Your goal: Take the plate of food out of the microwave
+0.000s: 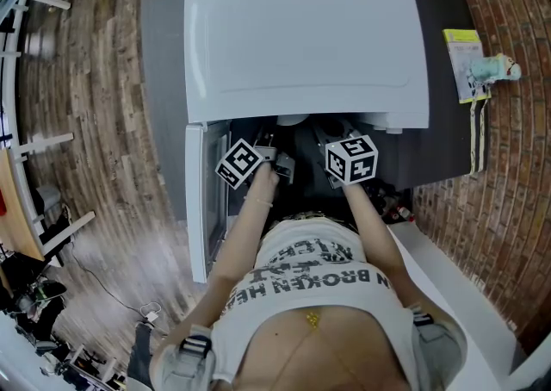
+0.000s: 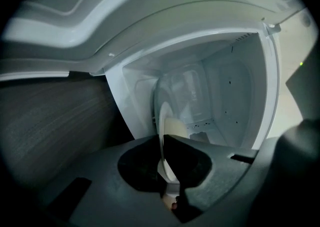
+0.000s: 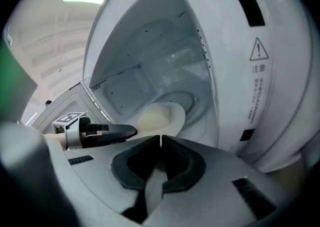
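Left gripper view: the left gripper clenches the plate rim between its jaws; the right gripper grasps the opposite rim, probably for level lifting.

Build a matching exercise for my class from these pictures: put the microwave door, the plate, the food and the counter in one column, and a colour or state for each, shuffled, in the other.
Column one:
1. microwave door
2. plate
3. food
4. counter

Column two:
A. dark grey
B. pale cream
C. swung open
D. rim clamped by the left gripper and the right gripper

Pairs: 1-C, 2-D, 3-B, 4-A
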